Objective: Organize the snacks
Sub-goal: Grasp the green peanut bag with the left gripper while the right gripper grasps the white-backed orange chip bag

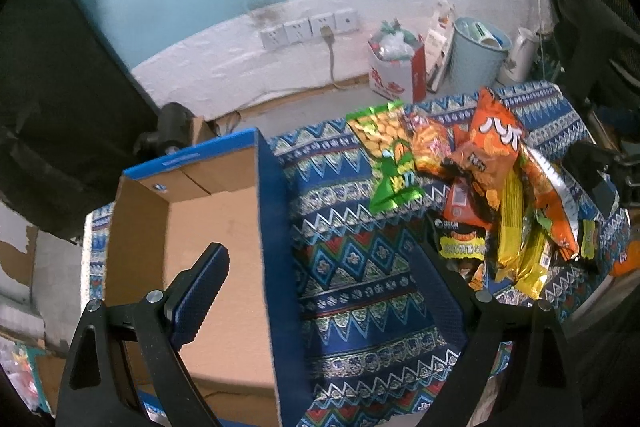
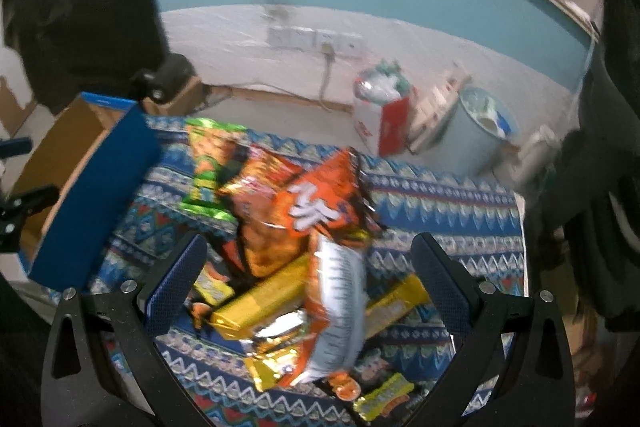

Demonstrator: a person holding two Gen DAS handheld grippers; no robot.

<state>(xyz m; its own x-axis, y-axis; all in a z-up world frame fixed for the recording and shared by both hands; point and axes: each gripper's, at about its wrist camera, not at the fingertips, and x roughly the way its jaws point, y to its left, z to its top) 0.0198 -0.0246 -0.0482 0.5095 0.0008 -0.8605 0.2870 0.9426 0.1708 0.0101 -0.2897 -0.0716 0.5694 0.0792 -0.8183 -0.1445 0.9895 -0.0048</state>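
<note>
The right wrist view is blurring, so the print on the orange bag [image 2: 320,203] is staying unreadable. The silver-backed bag [image 2: 340,303] is covering part of the yellow packets [image 2: 260,301]. In the left wrist view, the cardboard box [image 1: 216,227] is running off the near edge, and the yellow packets [image 1: 516,239] are hiding lower snacks.

Left gripper [image 1: 320,291]: hovering with its jaws spreading wide, blue textured pads [image 1: 200,291] facing inward, nothing lying between them.
Right gripper [image 2: 310,283]: likewise hanging wide apart, blue pads [image 2: 176,287] gripping nothing, pointing forward and downward; view blurring.
</note>
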